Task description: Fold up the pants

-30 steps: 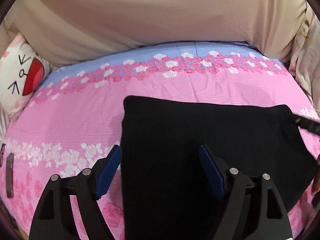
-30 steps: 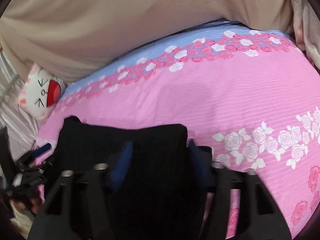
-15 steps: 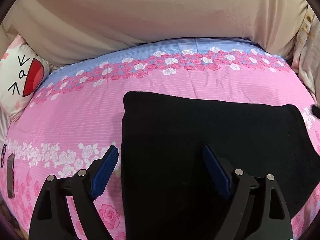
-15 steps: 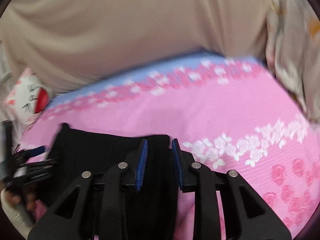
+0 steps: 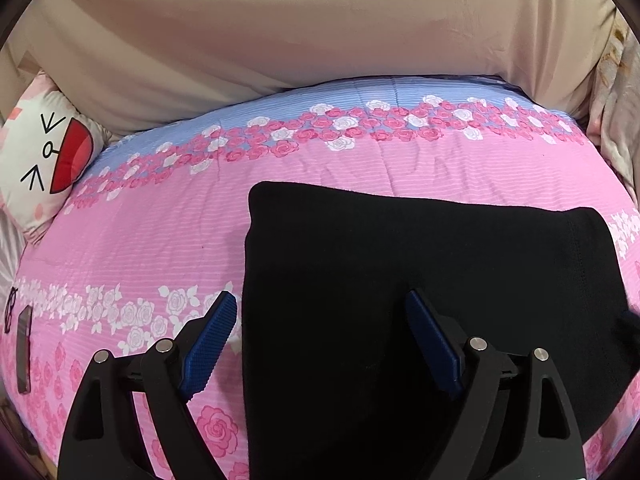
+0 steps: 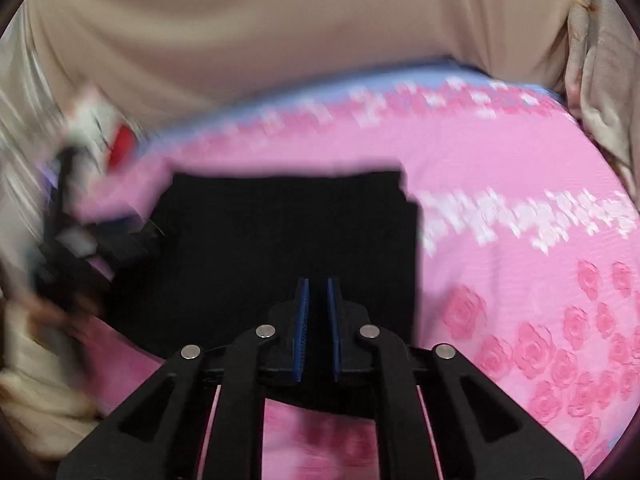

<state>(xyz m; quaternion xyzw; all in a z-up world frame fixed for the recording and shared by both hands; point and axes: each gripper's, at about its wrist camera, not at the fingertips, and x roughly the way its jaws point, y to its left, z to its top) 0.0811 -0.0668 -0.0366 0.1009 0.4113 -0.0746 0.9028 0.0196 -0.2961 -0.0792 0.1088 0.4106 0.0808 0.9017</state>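
Note:
The black pants (image 5: 420,280) lie folded into a flat rectangle on the pink floral bedspread (image 5: 152,240). My left gripper (image 5: 320,312) is open and empty, hovering over the pants' left edge, one blue pad (image 5: 208,344) over the bedspread and the other over the cloth. In the blurred right wrist view the pants (image 6: 280,240) lie ahead. My right gripper (image 6: 318,288) is above their near edge, its blue pads nearly together with a narrow gap and nothing between them.
A white cartoon-face pillow (image 5: 44,152) lies at the far left. A beige fabric wall (image 5: 320,32) backs the bed. A dark phone-like object (image 5: 24,356) lies at the bed's left edge. The left gripper shows blurred in the right wrist view (image 6: 80,240).
My right gripper has closed from wide open to nearly shut and pulled back and up over the pants. The left gripper has stayed open, drawing back slightly.

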